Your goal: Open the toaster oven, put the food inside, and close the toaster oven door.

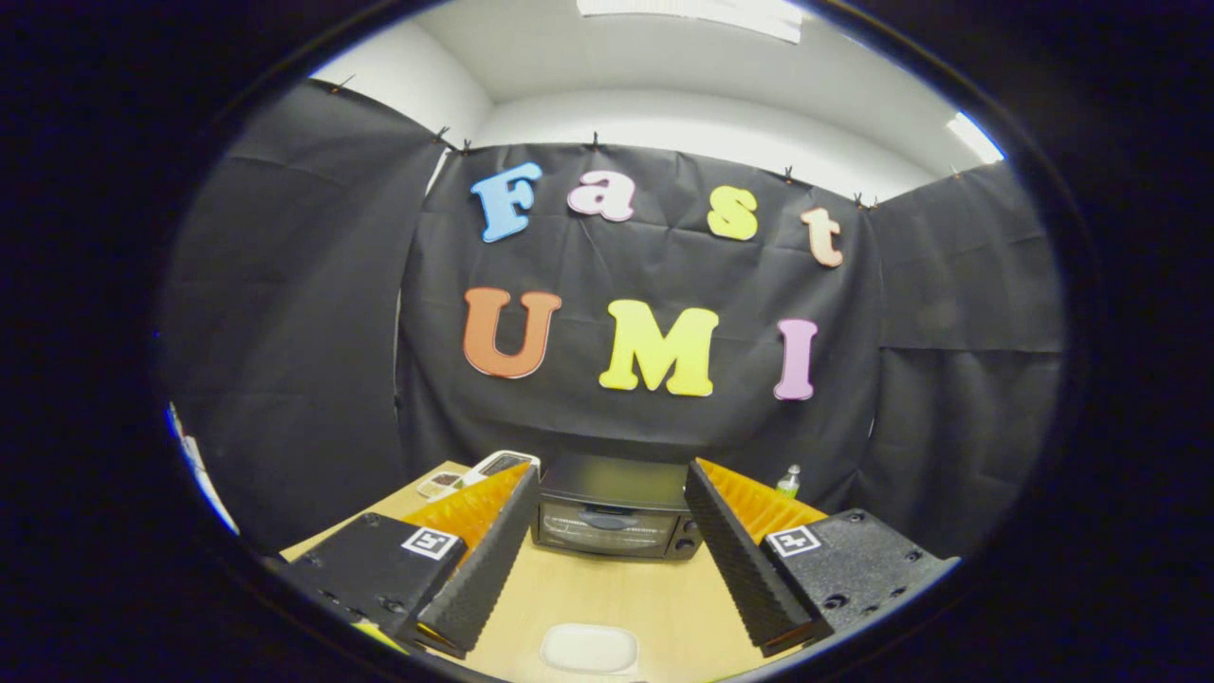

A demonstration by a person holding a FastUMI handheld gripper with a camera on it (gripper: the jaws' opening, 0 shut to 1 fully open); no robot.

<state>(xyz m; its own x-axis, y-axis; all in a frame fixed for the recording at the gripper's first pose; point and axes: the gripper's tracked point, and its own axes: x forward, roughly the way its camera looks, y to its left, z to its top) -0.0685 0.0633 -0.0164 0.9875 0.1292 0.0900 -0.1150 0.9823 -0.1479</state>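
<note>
A black toaster oven [615,517] stands at the far end of the wooden table [607,593], its glass door shut with the handle across the top of the door. My gripper [612,507] is open, its two fingers spread wide to either side of the oven and well short of it, with nothing between them. A white oval plate or food item [589,649] lies on the table close below, between the finger bases; I cannot tell what is on it.
Beyond the left finger, a white tray or device [493,468] with small items lies on the table's far left. A small clear bottle with a green cap [788,481] stands to the right of the oven. Black cloth walls close in the booth.
</note>
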